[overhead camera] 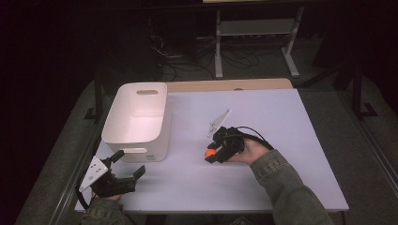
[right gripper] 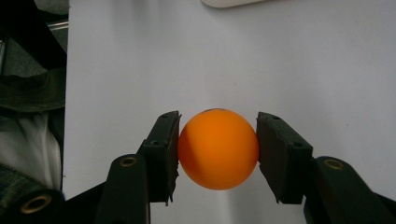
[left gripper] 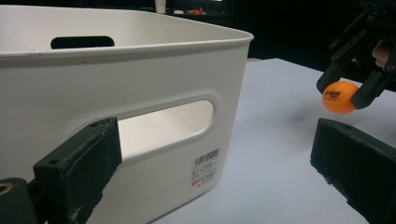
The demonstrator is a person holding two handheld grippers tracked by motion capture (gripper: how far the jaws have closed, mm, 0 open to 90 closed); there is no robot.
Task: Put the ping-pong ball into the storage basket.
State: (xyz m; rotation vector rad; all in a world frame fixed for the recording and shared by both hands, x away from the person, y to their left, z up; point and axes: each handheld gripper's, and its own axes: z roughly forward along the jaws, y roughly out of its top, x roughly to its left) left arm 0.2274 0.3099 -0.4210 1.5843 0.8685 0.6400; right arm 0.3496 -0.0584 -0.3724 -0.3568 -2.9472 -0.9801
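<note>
An orange ping-pong ball [right gripper: 218, 148] sits clamped between the two black jaws of my right gripper [right gripper: 218, 151], held a little above the white tabletop. From the high view that ball [overhead camera: 210, 152] shows at the tip of the right gripper [overhead camera: 214, 153], near the table's middle. The left gripper view catches the ball [left gripper: 339, 97] at its far right. My left gripper [overhead camera: 129, 165] rests at the front left of the table with its jaws wide apart and nothing between them, just in front of the white bin [overhead camera: 136, 119]. The bin's near wall [left gripper: 140, 107] with a handle slot is close before it.
The white bin stands at the table's left, open at the top, its inside looking empty. The white tabletop [overhead camera: 291, 140] stretches to the right and back. A wooden strip [overhead camera: 230, 85] borders the far edge. Dark floor, cables and a white frame lie beyond.
</note>
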